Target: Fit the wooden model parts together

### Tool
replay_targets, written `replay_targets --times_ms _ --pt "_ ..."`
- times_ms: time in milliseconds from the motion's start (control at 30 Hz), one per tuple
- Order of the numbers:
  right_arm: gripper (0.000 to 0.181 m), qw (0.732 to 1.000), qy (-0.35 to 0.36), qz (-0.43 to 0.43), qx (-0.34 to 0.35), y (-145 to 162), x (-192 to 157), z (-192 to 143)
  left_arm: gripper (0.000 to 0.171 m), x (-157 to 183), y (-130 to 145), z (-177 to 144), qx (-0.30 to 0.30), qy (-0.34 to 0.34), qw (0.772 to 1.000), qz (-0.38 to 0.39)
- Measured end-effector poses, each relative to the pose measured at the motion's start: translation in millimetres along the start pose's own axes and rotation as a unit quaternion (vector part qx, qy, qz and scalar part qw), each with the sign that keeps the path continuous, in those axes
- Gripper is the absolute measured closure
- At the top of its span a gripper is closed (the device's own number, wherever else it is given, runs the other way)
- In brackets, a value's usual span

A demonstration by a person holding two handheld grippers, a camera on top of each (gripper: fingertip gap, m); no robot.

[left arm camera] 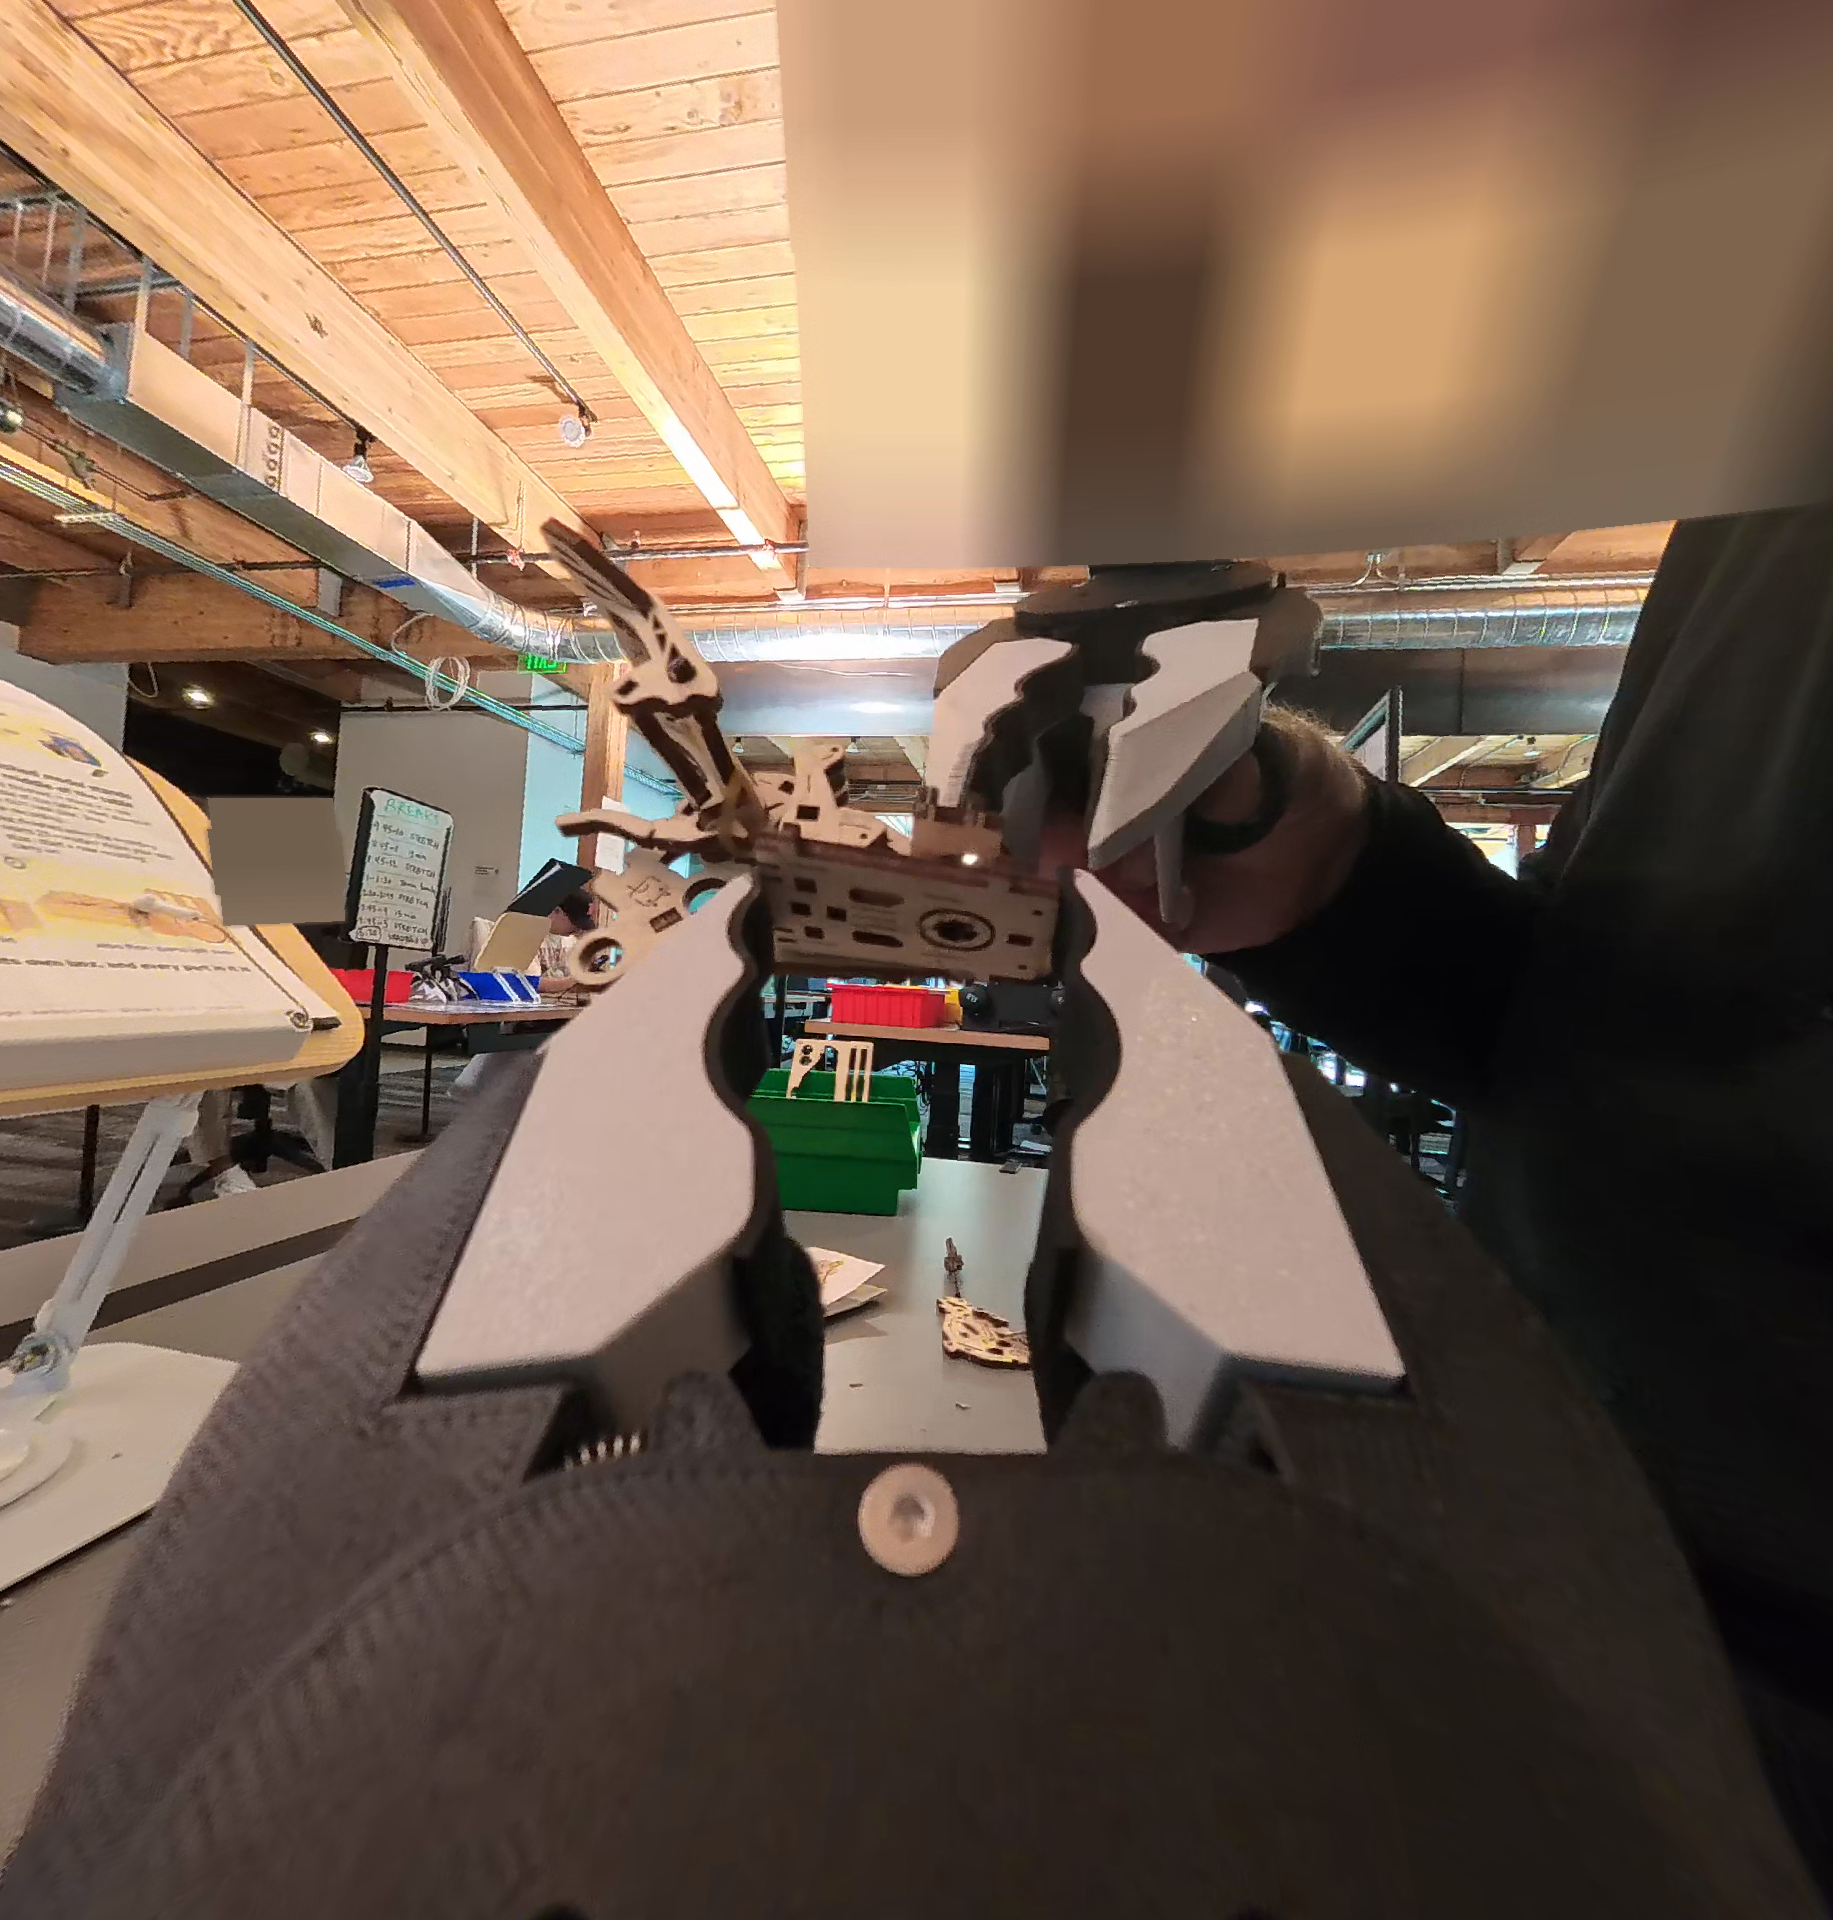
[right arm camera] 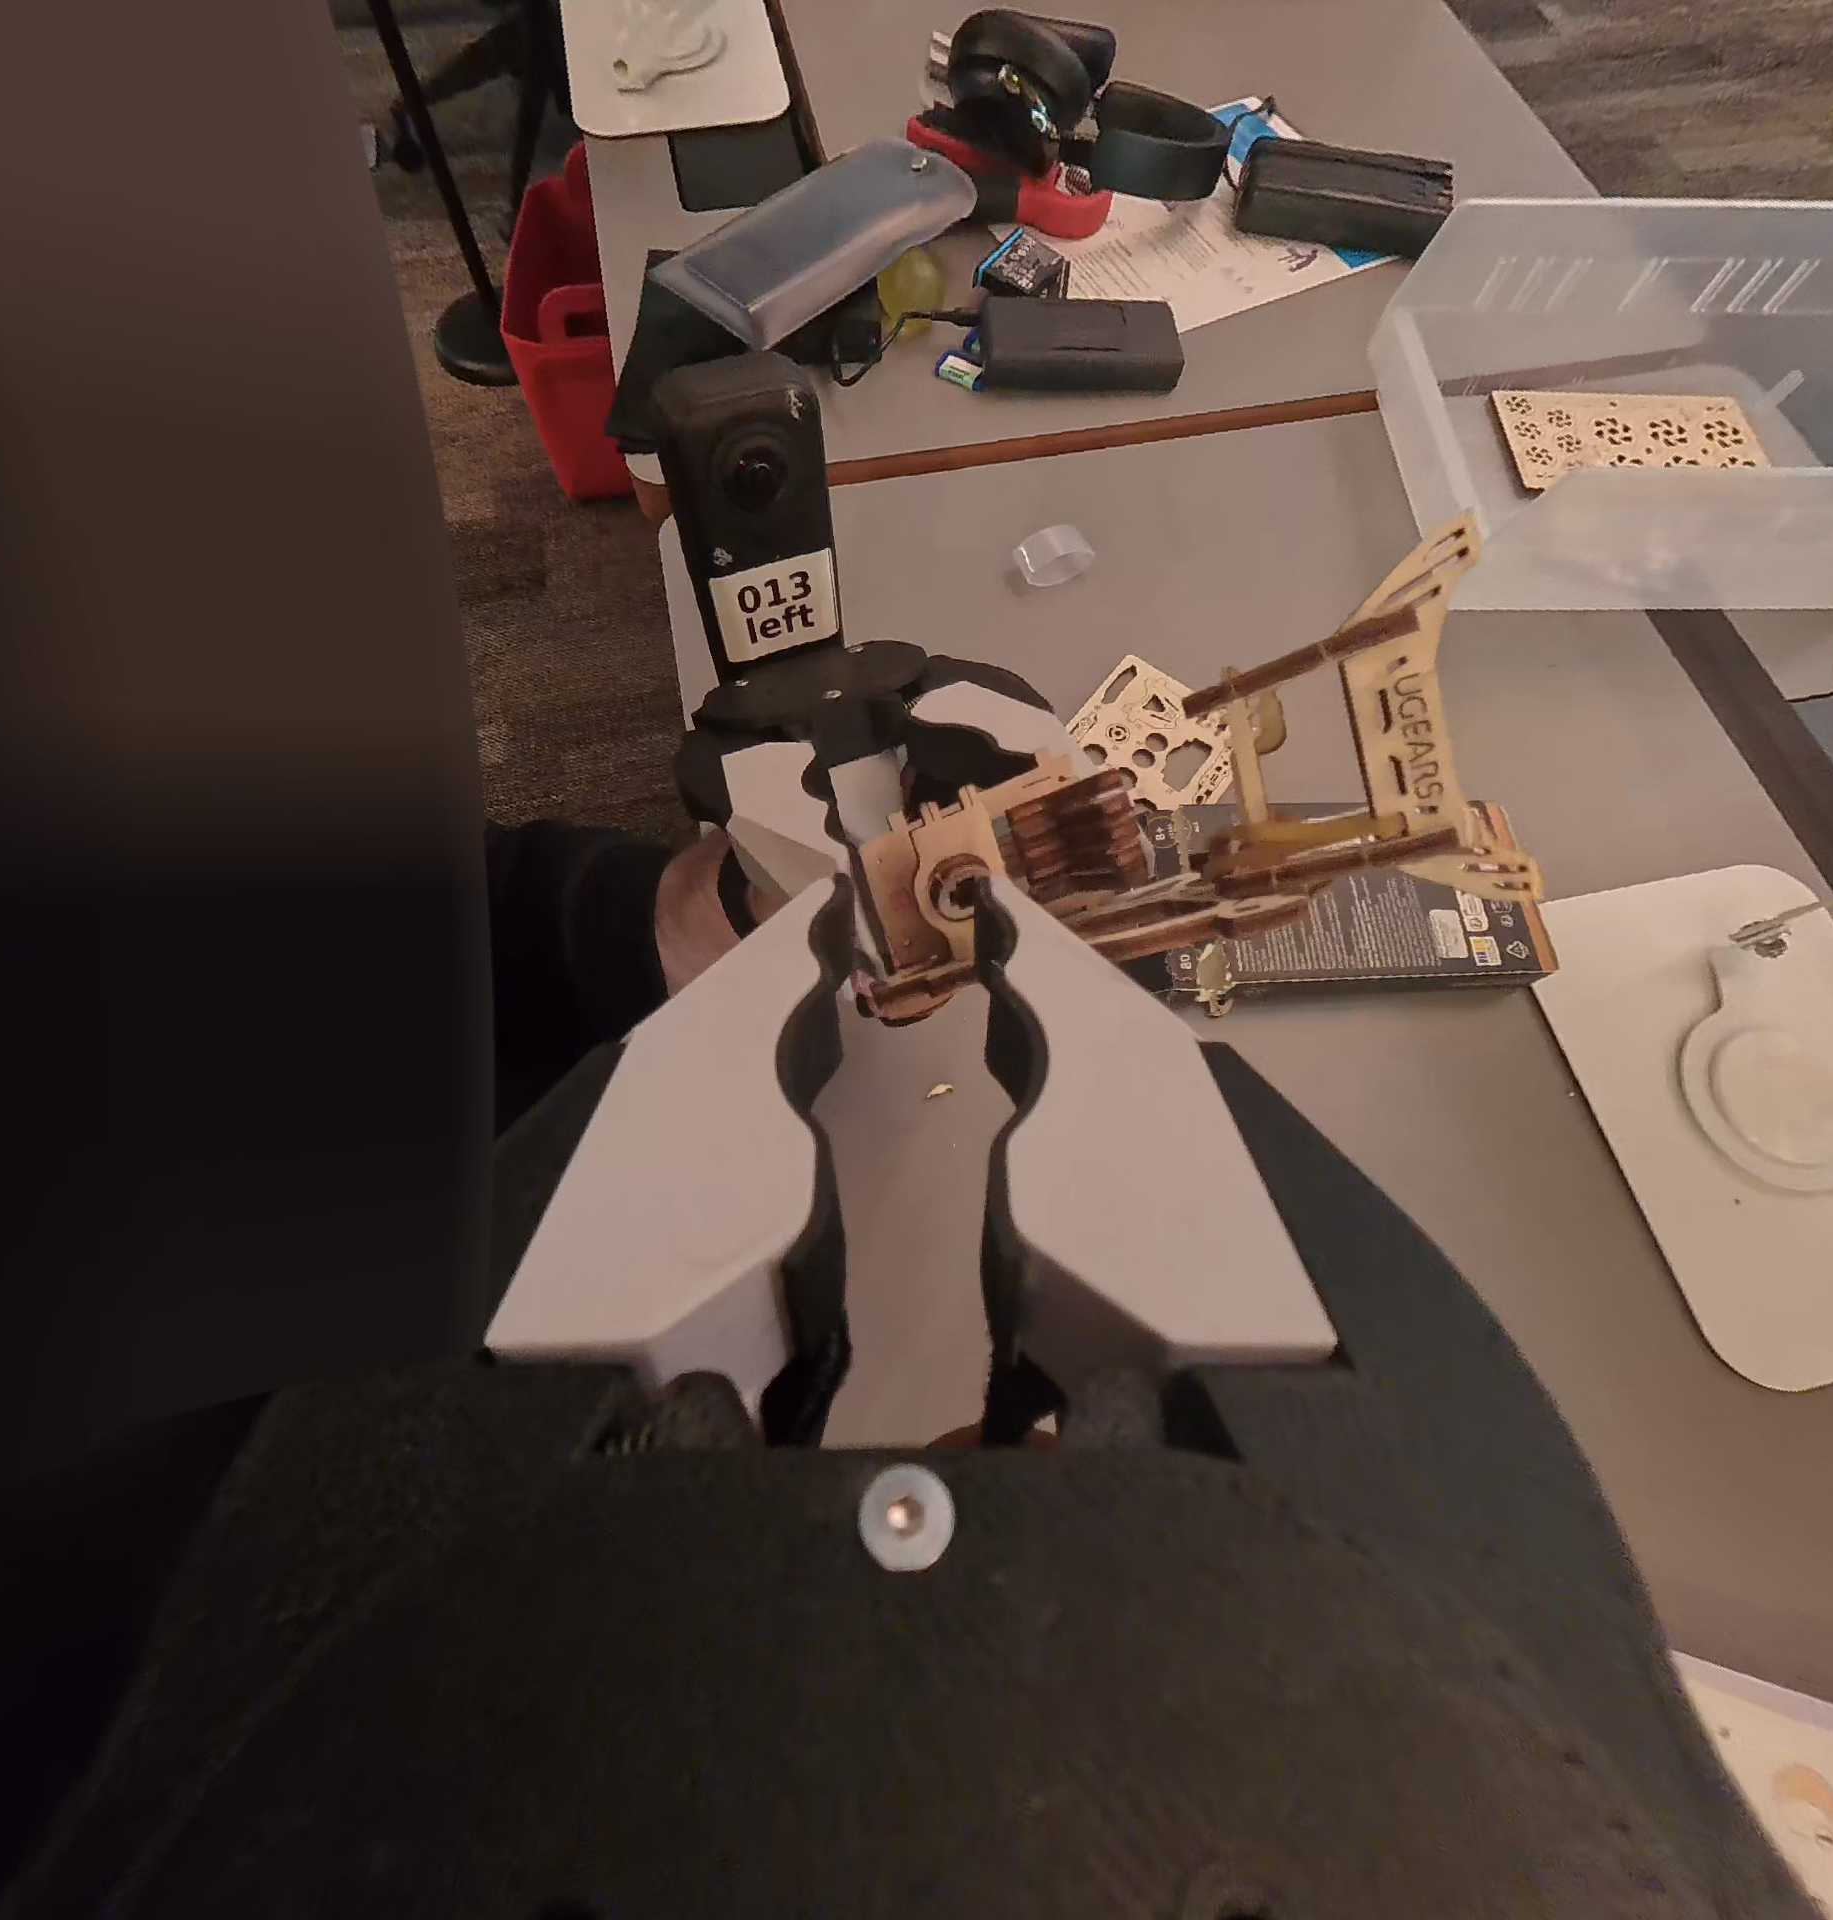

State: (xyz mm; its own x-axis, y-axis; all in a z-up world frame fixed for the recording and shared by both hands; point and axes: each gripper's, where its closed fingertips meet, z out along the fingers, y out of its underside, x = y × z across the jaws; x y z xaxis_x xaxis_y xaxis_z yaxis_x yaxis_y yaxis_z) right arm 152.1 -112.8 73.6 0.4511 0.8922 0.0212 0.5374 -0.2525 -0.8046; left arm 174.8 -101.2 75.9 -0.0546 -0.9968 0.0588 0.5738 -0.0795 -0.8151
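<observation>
Dark woven housing fills the bottom of both wrist views, and from it two grey fingers reach forward in each. Held up off the grey tabletop (right arm camera: 1255, 1143), the wooden model (left arm camera: 907, 920) sits between the two grippers. The left gripper (left arm camera: 907, 914) has its fingers clamped on the opposite ends of the model's flat, slotted base block. The right gripper (right arm camera: 917, 914) pinches a narrow end of the same model near a round hole, its fingers nearly together.

From the right wrist view the wooden model (right arm camera: 1151, 862) is pale laser-cut plywood with dark burnt edges: a stack of thin plates at the middle, long side rails, and a tall forked frame rising at the far end. In the left wrist view that part tilts up to the left, toward the ceiling beams.

Under the model lies one dark cardboard box (right arm camera: 1359, 935), with one punched-out plywood sheet (right arm camera: 1151, 738) just behind it. One clear plastic ring (right arm camera: 1054, 558) stands alone farther back. A clear plastic bin (right arm camera: 1618, 343) holds another sheet of cut parts. One green bin (left arm camera: 839, 1143) stands beyond the left fingers, with wooden pieces sticking up from it, and one small loose wooden piece (left arm camera: 979, 1335) lies on the tabletop near them. An instruction booklet (left arm camera: 91, 914) rests on a white stand at the left. A dark sleeve crowds the right edge of that view.
</observation>
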Motion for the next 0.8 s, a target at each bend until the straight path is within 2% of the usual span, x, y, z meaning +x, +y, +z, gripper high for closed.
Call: replay_targets --times_ms 267,400,567,800 --pt "0.160 1.000 0.013 -0.016 -0.005 -0.3 0.4 0.1 0.120 -1.8 1.4 0.1 -0.004 -0.006 1.000 0.000" --pt "0.159 0.999 0.034 -0.023 -0.005 4.8 5.4 -4.1 0.120 -9.9 10.6 2.1 -0.045 -0.040 0.998 0.021" --pt "0.154 0.997 0.077 -0.011 0.009 8.6 17.0 -9.3 0.120 -15.7 22.2 8.3 -0.106 -0.093 0.986 0.089" --pt "0.148 0.993 0.113 -0.020 0.037 12.4 19.5 -16.7 0.120 -17.2 15.9 10.5 -0.090 -0.105 0.988 0.076"
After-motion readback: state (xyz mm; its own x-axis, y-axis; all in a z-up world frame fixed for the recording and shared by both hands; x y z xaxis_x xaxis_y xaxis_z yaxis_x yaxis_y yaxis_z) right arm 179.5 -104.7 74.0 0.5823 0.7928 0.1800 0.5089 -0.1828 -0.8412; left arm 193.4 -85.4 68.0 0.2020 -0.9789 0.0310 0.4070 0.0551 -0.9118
